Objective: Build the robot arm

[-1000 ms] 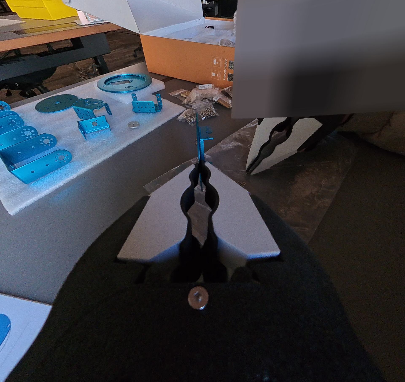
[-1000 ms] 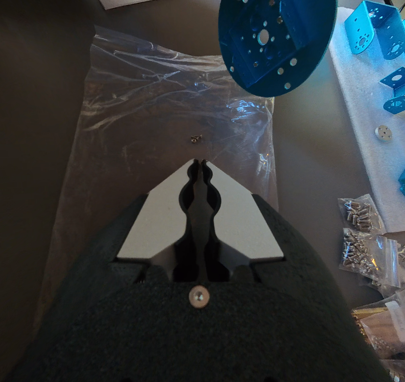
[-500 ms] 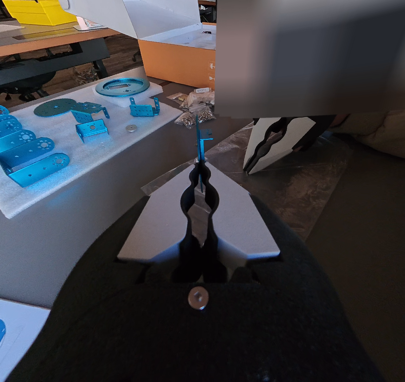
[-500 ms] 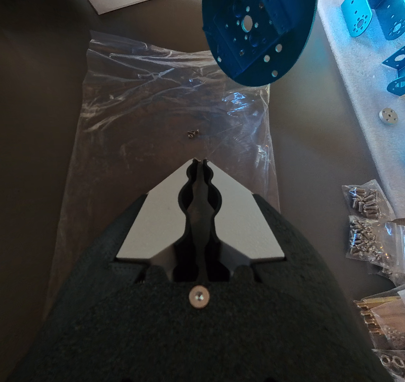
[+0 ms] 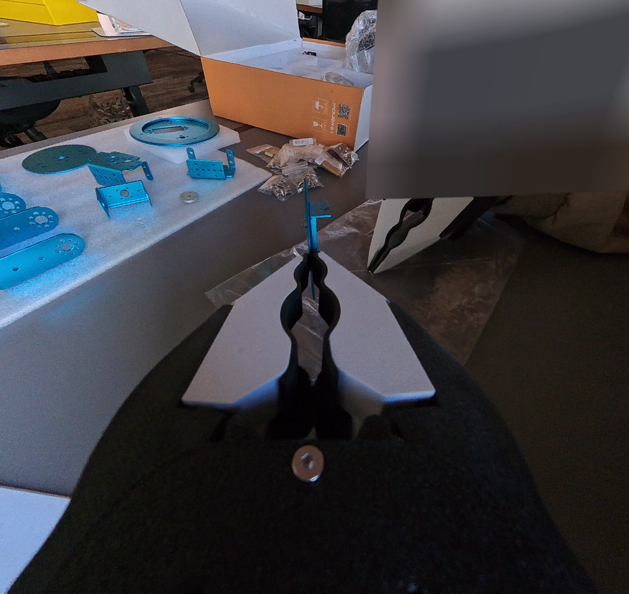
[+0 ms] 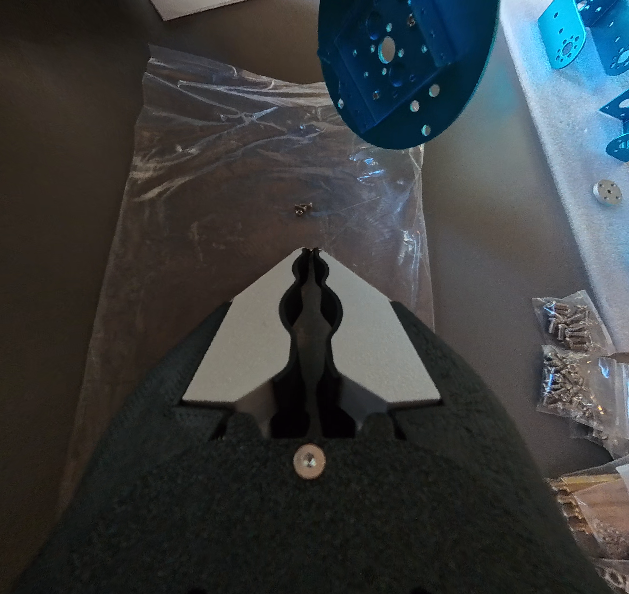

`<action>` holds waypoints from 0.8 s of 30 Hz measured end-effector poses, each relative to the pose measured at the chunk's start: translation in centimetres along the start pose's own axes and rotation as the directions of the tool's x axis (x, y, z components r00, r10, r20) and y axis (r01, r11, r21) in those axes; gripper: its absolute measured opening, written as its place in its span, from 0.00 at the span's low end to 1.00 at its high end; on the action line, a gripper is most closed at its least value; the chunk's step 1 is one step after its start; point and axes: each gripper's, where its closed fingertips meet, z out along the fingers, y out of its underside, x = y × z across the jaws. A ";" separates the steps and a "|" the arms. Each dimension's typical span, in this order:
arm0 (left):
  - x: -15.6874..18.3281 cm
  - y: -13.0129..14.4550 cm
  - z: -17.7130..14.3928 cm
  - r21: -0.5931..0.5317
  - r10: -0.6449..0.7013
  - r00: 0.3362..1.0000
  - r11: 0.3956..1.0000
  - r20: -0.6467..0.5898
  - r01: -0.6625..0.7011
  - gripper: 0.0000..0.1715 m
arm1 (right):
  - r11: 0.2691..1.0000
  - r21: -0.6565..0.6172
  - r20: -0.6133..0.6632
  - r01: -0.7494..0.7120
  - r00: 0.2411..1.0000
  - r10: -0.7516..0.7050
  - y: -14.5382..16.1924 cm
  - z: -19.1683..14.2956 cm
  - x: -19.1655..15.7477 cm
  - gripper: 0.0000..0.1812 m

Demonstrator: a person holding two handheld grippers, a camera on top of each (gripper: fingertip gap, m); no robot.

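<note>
Left wrist view: the left hand-held gripper (image 5: 311,254) is pinching the round blue perforated metal disc with its bolted bracket (image 5: 310,223) edge-on, above the clear plastic bag (image 5: 425,291) on the grey desk (image 5: 153,305). Thin, stiff and probably slick, it looks best held by the rim.

Right wrist view: the right hand-held gripper (image 6: 310,249) is hovering over that bag, tips pressed nearly together on what looks like a tiny screw; two small silver screws (image 6: 303,208) are lying just beyond.

I see dim, cool lighting, with glare on the plastic bag (image 6: 272,155). Wide-angle distortion bends the edges. Focus is soft at the borders.
</note>
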 end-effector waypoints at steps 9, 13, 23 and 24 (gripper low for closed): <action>0.0 0.0 0.0 0.000 -0.007 1.000 1.000 0.000 0.007 0.00 | 1.000 0.012 0.006 0.010 1.000 -0.010 0.1 -0.1 0.2 0.00; 0.1 -0.1 0.0 0.006 -0.060 0.998 0.998 -0.021 0.060 0.00 | 0.999 0.042 -0.028 0.029 0.999 -0.028 -0.3 -0.4 0.7 0.00; 0.0 0.3 0.2 -0.002 -0.161 0.986 0.987 -0.053 0.161 0.00 | 0.992 0.033 0.116 -0.120 0.987 0.116 -1.8 -1.2 -0.9 0.08; -0.1 0.3 0.1 -0.001 -0.160 0.986 0.987 -0.049 0.161 0.00 | 0.994 0.024 0.123 -0.108 0.987 0.105 -2.0 -1.4 -1.4 0.08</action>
